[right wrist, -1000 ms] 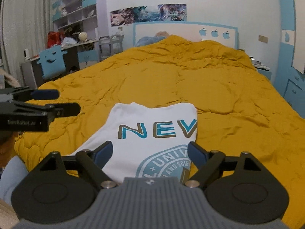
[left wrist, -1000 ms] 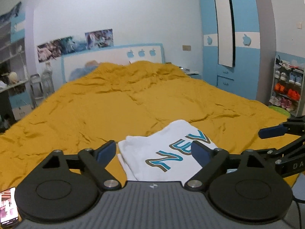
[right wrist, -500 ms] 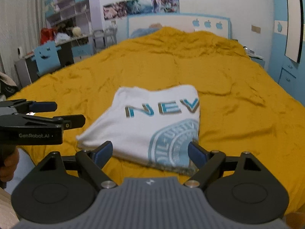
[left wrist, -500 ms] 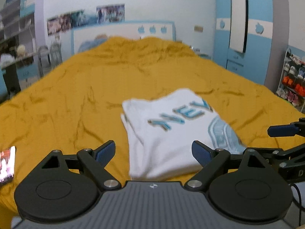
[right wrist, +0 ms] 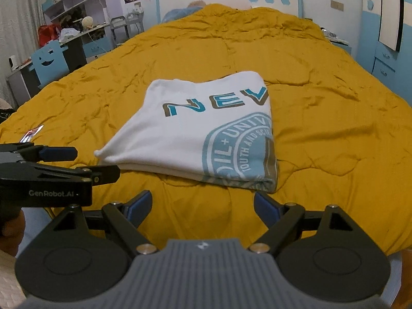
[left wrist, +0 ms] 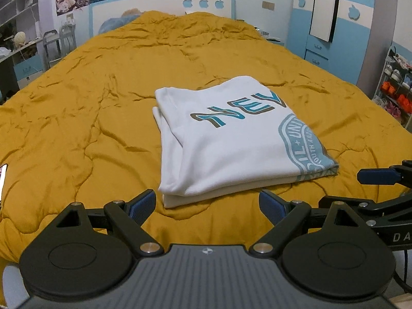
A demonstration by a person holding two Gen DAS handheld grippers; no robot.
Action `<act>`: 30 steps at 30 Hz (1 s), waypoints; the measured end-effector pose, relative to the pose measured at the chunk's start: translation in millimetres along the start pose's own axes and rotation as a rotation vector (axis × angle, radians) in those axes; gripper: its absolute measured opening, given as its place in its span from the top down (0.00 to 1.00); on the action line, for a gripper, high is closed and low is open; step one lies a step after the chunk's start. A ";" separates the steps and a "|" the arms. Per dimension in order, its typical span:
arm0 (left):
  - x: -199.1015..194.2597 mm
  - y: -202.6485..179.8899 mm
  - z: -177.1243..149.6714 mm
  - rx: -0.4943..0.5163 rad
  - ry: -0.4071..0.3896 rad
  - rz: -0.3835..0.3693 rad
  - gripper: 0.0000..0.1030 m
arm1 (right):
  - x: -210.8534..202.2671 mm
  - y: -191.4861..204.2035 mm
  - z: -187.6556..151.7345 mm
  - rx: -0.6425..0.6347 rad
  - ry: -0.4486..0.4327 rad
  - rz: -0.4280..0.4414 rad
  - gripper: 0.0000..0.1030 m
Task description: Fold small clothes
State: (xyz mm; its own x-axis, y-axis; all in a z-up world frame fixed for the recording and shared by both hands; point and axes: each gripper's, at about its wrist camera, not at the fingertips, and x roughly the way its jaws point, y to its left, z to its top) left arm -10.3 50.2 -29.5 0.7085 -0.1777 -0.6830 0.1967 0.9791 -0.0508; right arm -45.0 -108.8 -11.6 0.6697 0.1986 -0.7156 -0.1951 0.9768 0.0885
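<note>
T-shirt (left wrist: 231, 141) farther from both tools than before.

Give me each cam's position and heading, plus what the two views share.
Left wrist: sits on the left tool, faces up the bed toward the headboard; folded shirt ahead; own open fingers low, right tool at right edge.
Right wrist: sits on the right tool, same heading; own open fingers low, left tool at left edge, a bit of hand below it.
Shared: shirt, bed, headboard.
</note>
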 end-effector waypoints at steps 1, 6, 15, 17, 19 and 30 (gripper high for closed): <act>0.4 -0.2 0.1 0.000 0.001 0.000 0.00 | 0.4 0.5 0.5 -0.002 0.001 -0.001 0.21; 0.6 -0.8 1.0 0.004 0.003 0.001 0.00 | 4.0 2.1 1.0 -0.003 0.012 -0.002 0.20; -0.1 -1.3 0.9 0.004 0.005 0.009 0.00 | 7.6 2.9 1.9 -0.006 0.019 -0.004 0.20; -0.4 -1.6 0.8 0.004 0.005 0.008 0.00 | 8.4 3.4 1.8 -0.007 0.018 -0.006 0.20; -0.6 -1.9 0.7 0.007 0.003 0.010 0.00 | 8.5 3.3 1.6 -0.006 0.020 -0.004 0.20; -0.3 -1.3 0.9 0.009 0.004 0.008 0.00 | 9.2 3.7 0.7 -0.004 0.024 -0.003 0.21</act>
State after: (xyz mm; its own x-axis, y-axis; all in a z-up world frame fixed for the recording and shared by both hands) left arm -10.1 48.9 -28.5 0.7076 -0.1691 -0.6861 0.1966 0.9797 -0.0388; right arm -39.0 -103.3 -17.4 0.6531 0.1936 -0.7321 -0.1960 0.9770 0.0836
